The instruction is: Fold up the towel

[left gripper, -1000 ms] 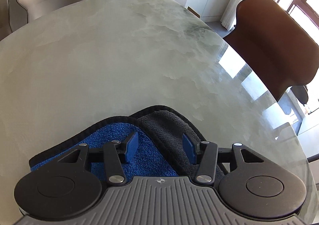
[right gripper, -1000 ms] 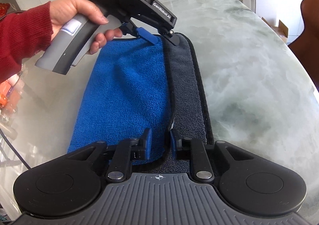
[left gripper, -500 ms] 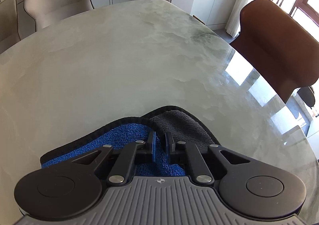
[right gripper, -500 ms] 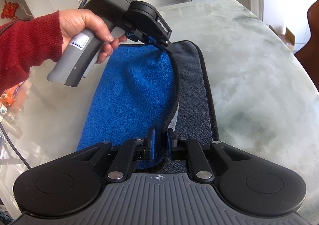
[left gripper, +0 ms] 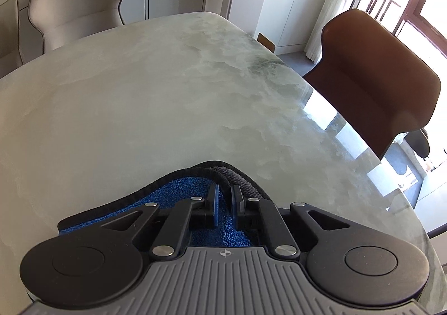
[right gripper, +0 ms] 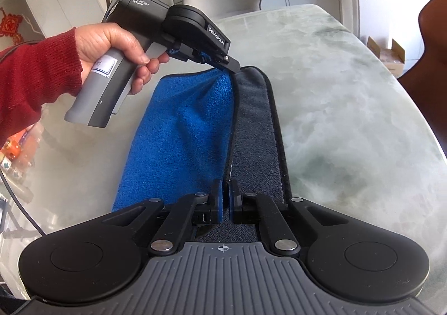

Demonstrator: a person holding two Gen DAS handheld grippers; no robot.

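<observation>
Red knit sleeve (right gripper: pixel 30 86), black gripper (right gripper: pixel 233 66) marked DAS, grey ribbed housing

From my left wrist view, most of the towel (left gripper: pixel 178 189) hides under the left gripper (left gripper: pixel 223 199) body, so I can't see how it lies. In the right wrist view, the towel's near end vanishes beneath the right gripper (right gripper: pixel 225 200). The clutter (right gripper: pixel 12 147) at the left edge is cut off and too blurred to identify.
</observation>
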